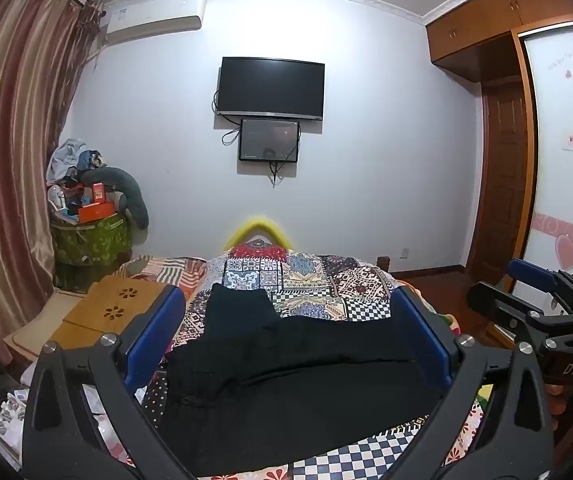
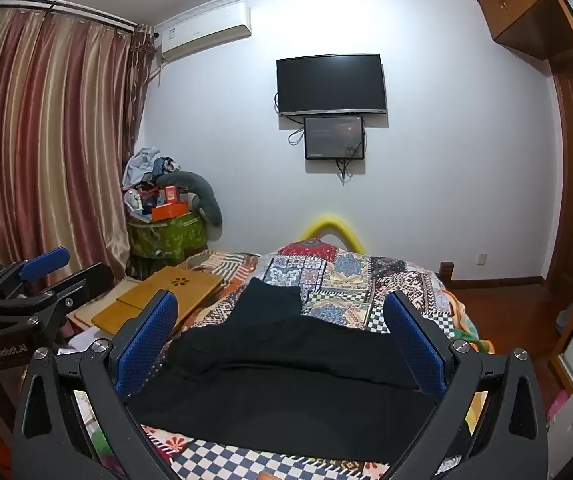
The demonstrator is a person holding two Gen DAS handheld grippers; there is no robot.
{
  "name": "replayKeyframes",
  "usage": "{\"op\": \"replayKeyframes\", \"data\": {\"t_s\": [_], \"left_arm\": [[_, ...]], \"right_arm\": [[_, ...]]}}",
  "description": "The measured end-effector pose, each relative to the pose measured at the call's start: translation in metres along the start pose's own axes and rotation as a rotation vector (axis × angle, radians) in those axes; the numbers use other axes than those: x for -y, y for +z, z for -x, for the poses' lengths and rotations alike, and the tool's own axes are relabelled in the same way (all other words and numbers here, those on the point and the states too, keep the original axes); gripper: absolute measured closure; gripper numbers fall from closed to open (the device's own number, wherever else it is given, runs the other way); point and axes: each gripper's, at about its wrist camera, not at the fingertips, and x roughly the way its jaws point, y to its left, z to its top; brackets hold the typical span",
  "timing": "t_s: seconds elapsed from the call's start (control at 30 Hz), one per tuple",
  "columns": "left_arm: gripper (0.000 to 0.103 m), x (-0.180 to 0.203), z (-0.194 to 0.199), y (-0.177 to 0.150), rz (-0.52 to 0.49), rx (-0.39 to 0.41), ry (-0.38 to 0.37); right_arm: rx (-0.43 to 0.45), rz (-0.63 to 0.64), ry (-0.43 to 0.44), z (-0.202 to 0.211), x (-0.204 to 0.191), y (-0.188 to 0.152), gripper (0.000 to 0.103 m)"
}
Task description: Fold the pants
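Black pants lie on a patchwork quilt on the bed, with one leg end reaching toward the far side. They also show in the right wrist view. My left gripper is open, held above the near part of the pants, touching nothing. My right gripper is open too, above the same cloth. The right gripper shows at the right edge of the left wrist view. The left gripper shows at the left edge of the right wrist view.
A wooden lap tray lies on the bed's left side. A green bin piled with clutter stands by the curtain. A TV hangs on the far wall. A wardrobe stands at right.
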Motion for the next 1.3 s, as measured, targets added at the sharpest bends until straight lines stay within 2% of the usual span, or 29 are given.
{"op": "replayKeyframes", "data": {"t_s": [0.13, 0.67, 1.3], "left_arm": [[0.000, -0.009, -0.005, -0.003, 0.016, -0.002, 0.003], [0.000, 0.001, -0.001, 0.006, 0.004, -0.003, 0.019], [0.000, 0.004, -0.002, 0.001, -0.007, 0.004, 0.024]], "right_arm": [[0.004, 0.000, 0.003, 0.001, -0.001, 0.000, 0.001], [-0.011, 0.001, -0.007, -0.002, 0.000, 0.001, 0.001], [-0.009, 0.007, -0.007, 0.000, 0.001, 0.001, 0.001]]}}
